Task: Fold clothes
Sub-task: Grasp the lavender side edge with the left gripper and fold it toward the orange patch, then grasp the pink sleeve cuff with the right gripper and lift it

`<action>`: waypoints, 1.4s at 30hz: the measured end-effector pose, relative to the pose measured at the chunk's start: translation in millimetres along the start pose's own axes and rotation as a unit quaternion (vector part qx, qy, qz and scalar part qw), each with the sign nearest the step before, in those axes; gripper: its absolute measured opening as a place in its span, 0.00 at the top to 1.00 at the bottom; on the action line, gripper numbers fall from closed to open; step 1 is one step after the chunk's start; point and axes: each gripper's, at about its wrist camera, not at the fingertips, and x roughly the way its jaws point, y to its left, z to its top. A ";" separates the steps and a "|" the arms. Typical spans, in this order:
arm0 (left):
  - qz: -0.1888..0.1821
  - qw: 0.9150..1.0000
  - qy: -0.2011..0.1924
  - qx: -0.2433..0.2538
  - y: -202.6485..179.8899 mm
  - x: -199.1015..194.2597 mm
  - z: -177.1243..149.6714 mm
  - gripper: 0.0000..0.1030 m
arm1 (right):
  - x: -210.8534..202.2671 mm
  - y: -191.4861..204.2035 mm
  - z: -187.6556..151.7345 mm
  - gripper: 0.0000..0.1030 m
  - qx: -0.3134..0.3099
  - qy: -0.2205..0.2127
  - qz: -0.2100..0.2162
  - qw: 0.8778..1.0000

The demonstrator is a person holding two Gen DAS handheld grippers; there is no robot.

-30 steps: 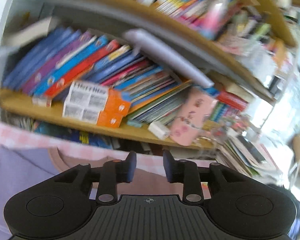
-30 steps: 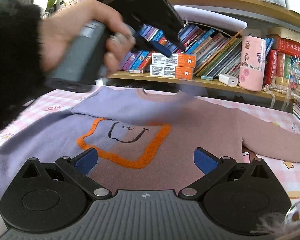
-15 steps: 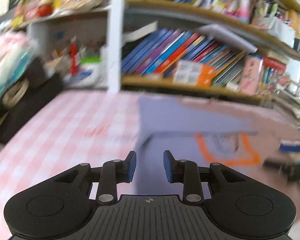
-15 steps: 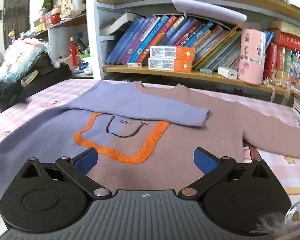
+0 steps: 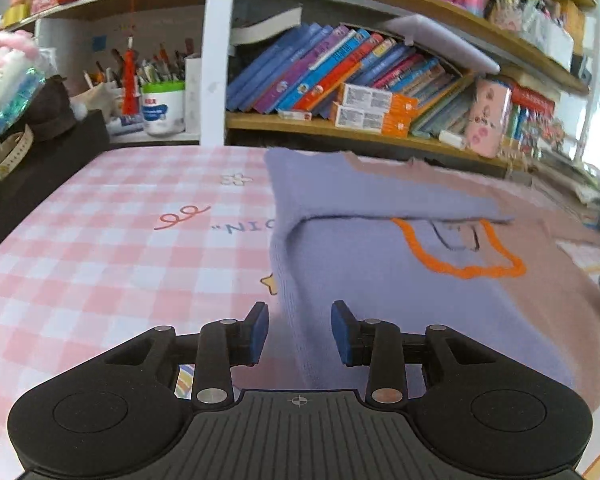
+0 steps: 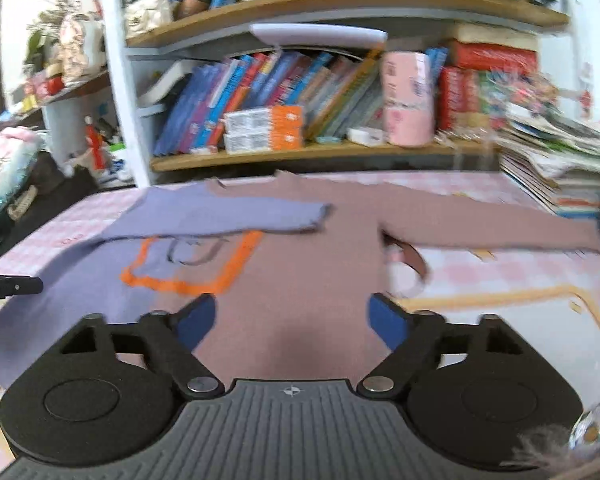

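A purple and mauve sweater [image 5: 380, 280] with an orange outlined patch [image 5: 460, 256] lies flat on the pink checked tablecloth [image 5: 120, 248]. Its purple sleeve [image 5: 360, 196] is folded across the chest. The mauve sleeve [image 6: 480, 228] stretches out to the right. My left gripper [image 5: 299, 330] is open and empty, just above the sweater's left side edge. My right gripper [image 6: 292, 320] is wide open and empty over the sweater's lower mauve half [image 6: 300, 288].
A bookshelf [image 5: 360, 80] full of books runs along the back edge of the table. Orange and white boxes [image 5: 372, 110] and a pink container [image 6: 406, 100] stand on it. A stack of magazines [image 6: 560, 172] sits at the right. Dark bags [image 5: 32, 120] lie at the left.
My left gripper swung down from the bookshelf to the sweater's left edge and opened wider. The right view shifted to the right. The purple sleeve now lies released across the chest.
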 end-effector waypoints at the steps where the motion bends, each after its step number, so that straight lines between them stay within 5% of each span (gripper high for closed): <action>1: 0.001 1.000 0.002 0.006 -0.1 1.2 -1.5 0.67 | -4.9 -3.8 -2.5 0.35 0.004 0.007 -0.007 1.000; 3: -0.016 1.000 0.006 -0.003 3.9 2.2 -2.3 0.70 | -8.3 -8.9 -9.3 0.48 0.011 0.028 -0.015 0.999; 6: -0.049 0.999 0.011 -0.019 10.0 3.0 -3.3 0.89 | -12.1 -13.0 -20.3 0.63 0.018 0.052 -0.021 0.998; 11: -0.090 0.994 0.011 -0.067 27.5 2.5 -6.9 0.96 | -17.9 -10.1 -28.6 0.86 0.023 0.062 -0.029 0.997; 26: -0.060 0.994 -0.006 -0.086 61.4 -27.3 -25.2 0.91 | -25.2 30.4 -34.4 0.86 -0.017 0.079 0.015 0.997; 28: -0.055 0.995 -0.012 -0.083 60.5 -29.7 -24.8 0.90 | -27.8 27.6 -31.4 0.81 -0.019 0.065 0.011 0.998; 30: -0.042 0.996 -0.030 -0.067 56.3 -35.6 -22.4 0.83 | -30.4 24.8 -28.4 0.52 -0.020 0.052 0.007 0.998; 31: -0.040 0.997 -0.037 -0.060 54.7 -37.8 -20.5 0.72 | -31.7 23.4 -26.9 0.36 -0.021 0.045 0.004 0.999; 34: -0.030 0.997 -0.060 -0.027 45.9 -41.6 -16.3 0.42 | -33.2 12.6 -19.5 0.32 -0.018 0.027 -0.014 0.999; 42: -0.022 0.993 -0.105 0.044 23.0 -51.5 -13.8 0.29 | -9.7 -84.4 17.5 0.22 0.090 0.033 -0.127 0.987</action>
